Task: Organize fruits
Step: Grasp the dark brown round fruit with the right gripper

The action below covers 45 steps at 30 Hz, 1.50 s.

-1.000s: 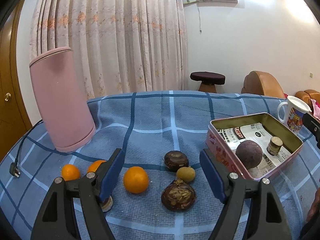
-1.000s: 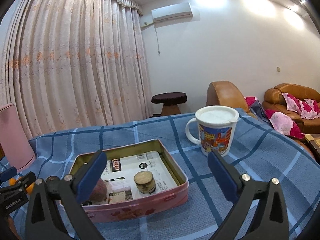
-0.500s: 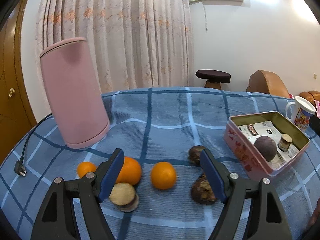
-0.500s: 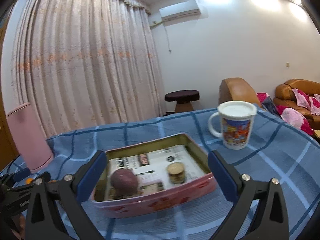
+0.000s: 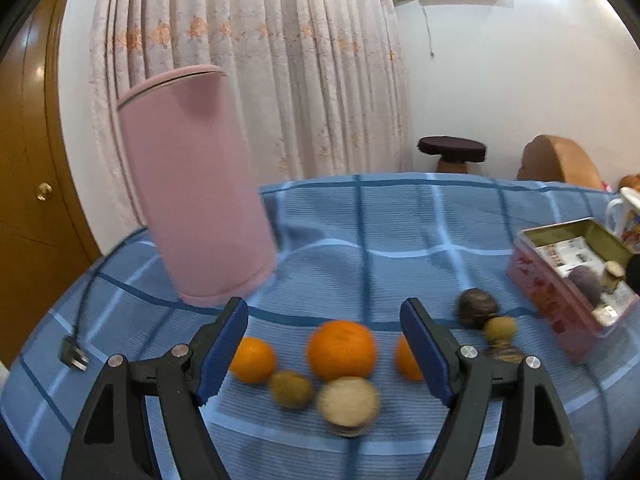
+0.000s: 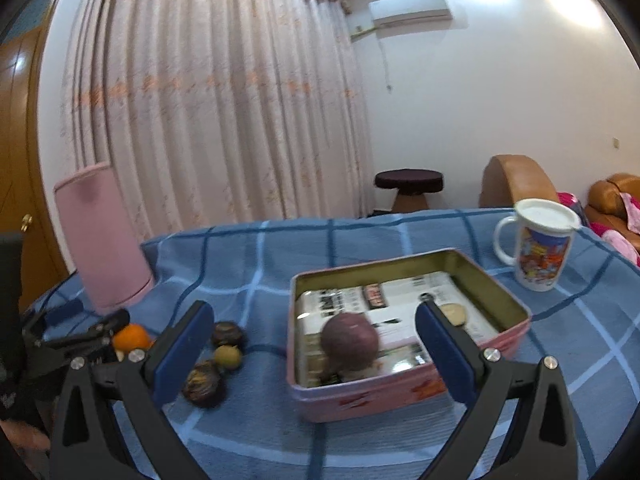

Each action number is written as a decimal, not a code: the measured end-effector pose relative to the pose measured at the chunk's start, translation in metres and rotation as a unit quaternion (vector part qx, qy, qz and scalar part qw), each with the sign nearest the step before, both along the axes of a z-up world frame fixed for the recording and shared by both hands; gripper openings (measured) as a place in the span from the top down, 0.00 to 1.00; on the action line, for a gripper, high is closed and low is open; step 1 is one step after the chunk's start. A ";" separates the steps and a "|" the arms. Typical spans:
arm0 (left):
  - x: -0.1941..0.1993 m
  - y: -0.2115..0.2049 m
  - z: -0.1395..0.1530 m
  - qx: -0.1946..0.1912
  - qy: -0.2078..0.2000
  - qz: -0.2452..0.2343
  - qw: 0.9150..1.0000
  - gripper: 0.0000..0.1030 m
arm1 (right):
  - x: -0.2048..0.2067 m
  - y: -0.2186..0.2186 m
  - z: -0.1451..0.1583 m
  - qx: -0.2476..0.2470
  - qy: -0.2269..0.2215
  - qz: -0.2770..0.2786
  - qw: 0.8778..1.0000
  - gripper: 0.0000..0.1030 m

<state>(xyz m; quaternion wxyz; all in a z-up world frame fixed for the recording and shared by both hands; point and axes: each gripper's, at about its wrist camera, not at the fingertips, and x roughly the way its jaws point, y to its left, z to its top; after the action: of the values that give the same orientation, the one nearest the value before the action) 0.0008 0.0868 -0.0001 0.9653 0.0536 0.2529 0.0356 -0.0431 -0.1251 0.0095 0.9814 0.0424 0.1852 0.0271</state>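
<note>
Two grippers angled downward, left fingers point(image 5: 424, 354) spread empty over oranges point(image 5: 341, 349), right fingers point(image 6: 444, 350) likewise over tin point(image 6: 408, 394)

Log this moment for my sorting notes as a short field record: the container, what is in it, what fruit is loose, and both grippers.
container: pink tin, open, on the blue checked cloth
in tin: one purple fruit, a small round item, printed paper lining
loose fruit: three oranges, the largest in the middle; dark brown fruits; small green-brown fruits
left gripper: open, empty, facing the oranges
right gripper: open, empty, facing the tin
nearby: mug, pink cylinder
</note>
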 end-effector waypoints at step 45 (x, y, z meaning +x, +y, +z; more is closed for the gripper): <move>0.010 0.018 -0.023 -0.057 0.130 -0.164 0.976 0.23 | 0.040 0.047 -0.038 0.040 0.170 0.122 0.977 0.54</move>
<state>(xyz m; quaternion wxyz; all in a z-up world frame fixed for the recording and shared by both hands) 0.0105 0.1047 -0.0231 0.9183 0.0437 0.3659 -0.1450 -0.0028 -0.0785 -0.0285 0.9224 0.0629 0.3516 0.1466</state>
